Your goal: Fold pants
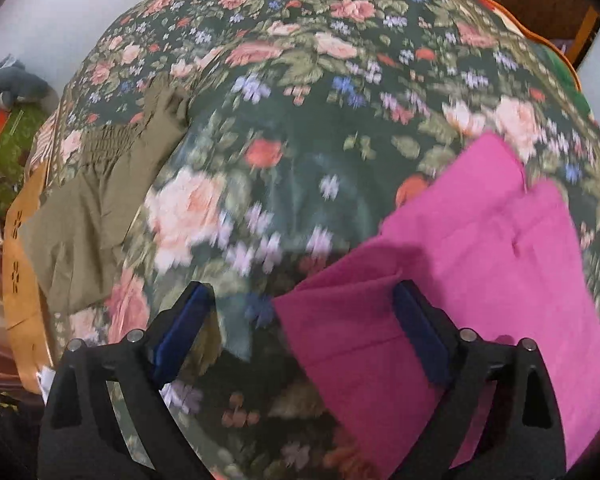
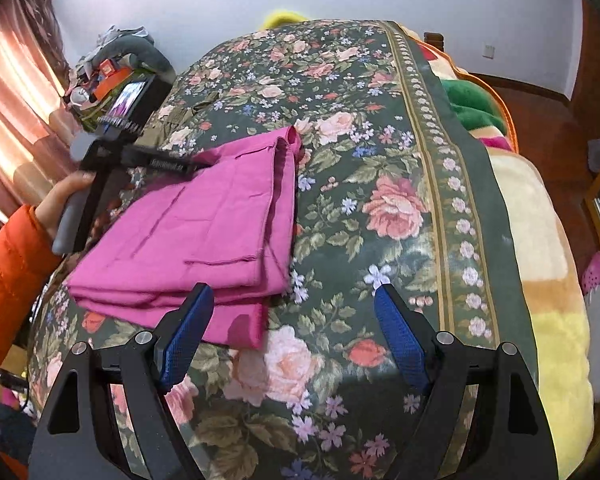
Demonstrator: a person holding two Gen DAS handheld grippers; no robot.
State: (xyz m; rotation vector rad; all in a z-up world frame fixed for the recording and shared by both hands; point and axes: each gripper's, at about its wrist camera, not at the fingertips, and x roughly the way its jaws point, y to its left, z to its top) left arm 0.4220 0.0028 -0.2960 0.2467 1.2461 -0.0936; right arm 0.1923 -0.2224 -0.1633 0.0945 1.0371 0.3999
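Scanning from the left, we are seeing an olive-green garment (image 1: 100, 184) with a gathered waistband lying near the left edge of the bed, well apart from our work. Next, we are holding the left gripper (image 1: 300, 320) above the floral bedspread (image 1: 284, 80), pointing steeply down, with its jaws standing wide apart and nothing clamped; one blue pad (image 1: 418, 332) is resting against the near corner of the pink pants (image 1: 480, 240), but no cloth is being pinched. From the right wrist view, the pink pants (image 2: 204, 232) are lying folded into a layered stack on the bedspread, left of centre, with a hem end sticking out toward us. Our left hand (image 2: 62, 204), in an orange sleeve (image 2: 8, 264), is gripping the handle beside the stack. Further right, the right gripper (image 2: 294, 300) is hovering with its jaws also apart and empty, its left pad (image 2: 188, 332) just over the stack's near edge.

We are judging the fold as nearly done, with perhaps one tidy-up or a final fold remaining. What could go wrong: if we are closing the left jaws on only the top layer, lifting could peel the stack open. Dragging a pad across the soft bedspread could also bunch the quilt and skew the edges, and that protruding hem could slide out crooked.
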